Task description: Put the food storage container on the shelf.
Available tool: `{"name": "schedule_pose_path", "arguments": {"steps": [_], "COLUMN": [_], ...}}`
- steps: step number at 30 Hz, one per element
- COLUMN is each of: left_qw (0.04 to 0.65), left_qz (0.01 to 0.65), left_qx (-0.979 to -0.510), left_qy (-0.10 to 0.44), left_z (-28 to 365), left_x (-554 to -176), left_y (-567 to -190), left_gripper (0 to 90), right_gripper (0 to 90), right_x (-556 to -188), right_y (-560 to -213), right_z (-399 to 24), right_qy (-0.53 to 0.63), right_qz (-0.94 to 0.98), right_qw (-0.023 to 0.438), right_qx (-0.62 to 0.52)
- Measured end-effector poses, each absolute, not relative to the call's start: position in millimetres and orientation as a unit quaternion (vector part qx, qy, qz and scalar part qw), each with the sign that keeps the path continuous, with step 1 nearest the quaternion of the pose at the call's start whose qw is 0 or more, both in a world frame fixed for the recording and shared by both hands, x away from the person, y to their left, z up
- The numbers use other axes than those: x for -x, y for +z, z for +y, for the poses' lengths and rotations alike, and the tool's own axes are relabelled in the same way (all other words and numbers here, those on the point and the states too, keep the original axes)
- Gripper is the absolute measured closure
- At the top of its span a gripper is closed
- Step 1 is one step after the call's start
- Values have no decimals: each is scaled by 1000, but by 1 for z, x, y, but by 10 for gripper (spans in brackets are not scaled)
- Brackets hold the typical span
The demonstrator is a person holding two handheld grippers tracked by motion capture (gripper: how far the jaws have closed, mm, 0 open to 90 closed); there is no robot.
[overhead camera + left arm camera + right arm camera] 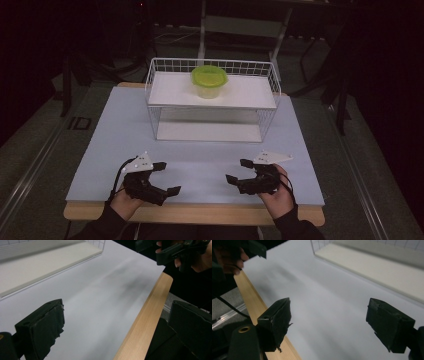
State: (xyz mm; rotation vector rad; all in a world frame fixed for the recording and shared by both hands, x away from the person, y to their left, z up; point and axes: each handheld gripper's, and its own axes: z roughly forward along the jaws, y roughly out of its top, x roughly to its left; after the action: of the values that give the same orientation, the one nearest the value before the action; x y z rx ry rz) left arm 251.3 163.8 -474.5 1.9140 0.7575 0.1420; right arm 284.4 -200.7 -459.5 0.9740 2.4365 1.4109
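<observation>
A clear tub with a lime-green lid (209,80) stands on the top shelf of a white wire rack (212,100) at the back of the table. My left gripper (166,177) rests low near the front left edge, jaws spread wide with nothing between them. My right gripper (239,170) sits near the front right, also open and empty. In the left gripper view my own gripper (120,327) is open over the wooden table edge (142,317), with the other hand's gripper (172,252) at the top right. In the right gripper view my gripper (329,325) is open over the white surface.
The white tabletop (200,165) lies between the grippers and the rack. The rack's lower shelf (207,131) holds nothing I can see. A wooden lip (195,212) borders the table's front. Dark floor and frame legs surround the table.
</observation>
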Motion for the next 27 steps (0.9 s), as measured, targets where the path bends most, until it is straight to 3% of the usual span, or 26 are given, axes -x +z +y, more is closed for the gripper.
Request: {"name": "schedule_pose_path", "arguments": {"steps": [9,16,27], "left_qw": [503,488,494], "left_qz": [317,331,336], "left_qx": [-802,-803,-799], "left_qy": [59,89,78], "left_z": [166,172,172], "left_x": [-252,-254,-256], "left_y": [-484,-492,-496], "left_gripper": [18,18,18], "right_gripper": [179,173,174], "right_x": [-279,-282,-286], "right_y": [-479,-487,-491], "right_z": [-212,-211,-213], "right_qy": [451,433,423], "right_qz": [826,835,838], "right_qw": [85,92,99], "right_qx": [-329,-327,-331]}}
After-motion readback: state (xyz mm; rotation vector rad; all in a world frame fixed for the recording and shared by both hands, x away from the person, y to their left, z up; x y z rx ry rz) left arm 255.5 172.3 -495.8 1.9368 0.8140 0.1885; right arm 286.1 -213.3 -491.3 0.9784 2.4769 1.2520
